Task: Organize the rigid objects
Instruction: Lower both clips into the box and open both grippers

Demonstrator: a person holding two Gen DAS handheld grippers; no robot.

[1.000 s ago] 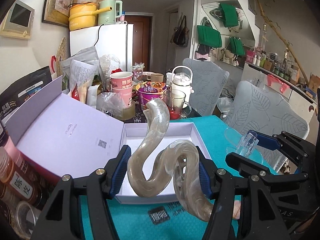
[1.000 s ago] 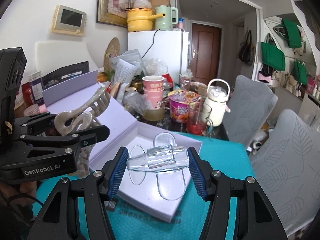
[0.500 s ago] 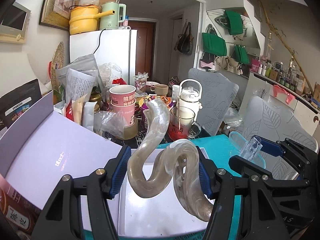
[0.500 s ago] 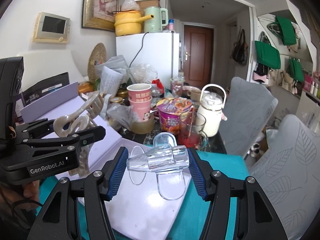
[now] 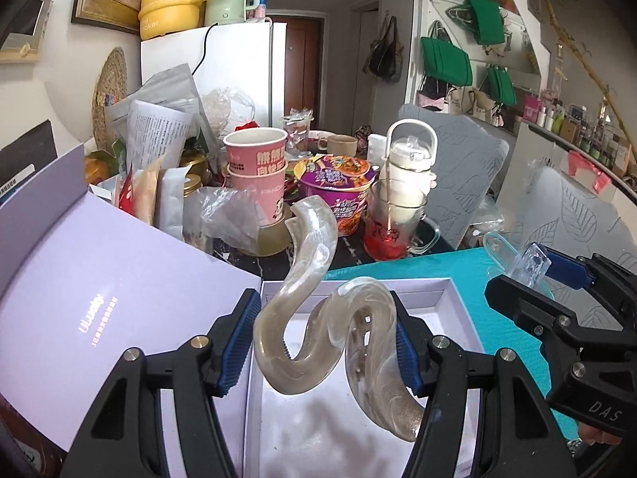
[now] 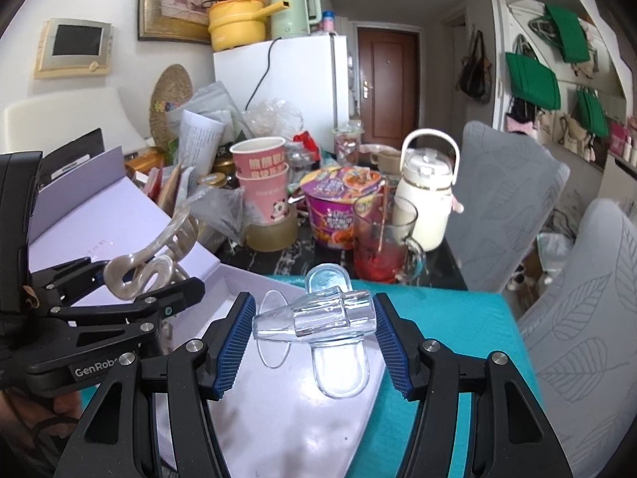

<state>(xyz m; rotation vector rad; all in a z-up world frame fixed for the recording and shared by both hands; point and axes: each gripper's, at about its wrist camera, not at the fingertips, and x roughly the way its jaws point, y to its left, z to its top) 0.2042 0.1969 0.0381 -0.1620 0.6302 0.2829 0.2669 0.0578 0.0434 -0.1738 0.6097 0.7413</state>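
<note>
1. Two claws hover above the open white cardboard box.
2. Left claw pinches a swirled beige plastic hair clip.
3. Right claw pinches a clear plastic hair clip.

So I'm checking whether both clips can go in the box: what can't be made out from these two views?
- Left wrist: the white box has its near end cut off by the frame edge and hidden behind the left gripper holding the beige hair clip.
- Right wrist: the box floor lies partly behind the right gripper and the clear hair clip.
</note>
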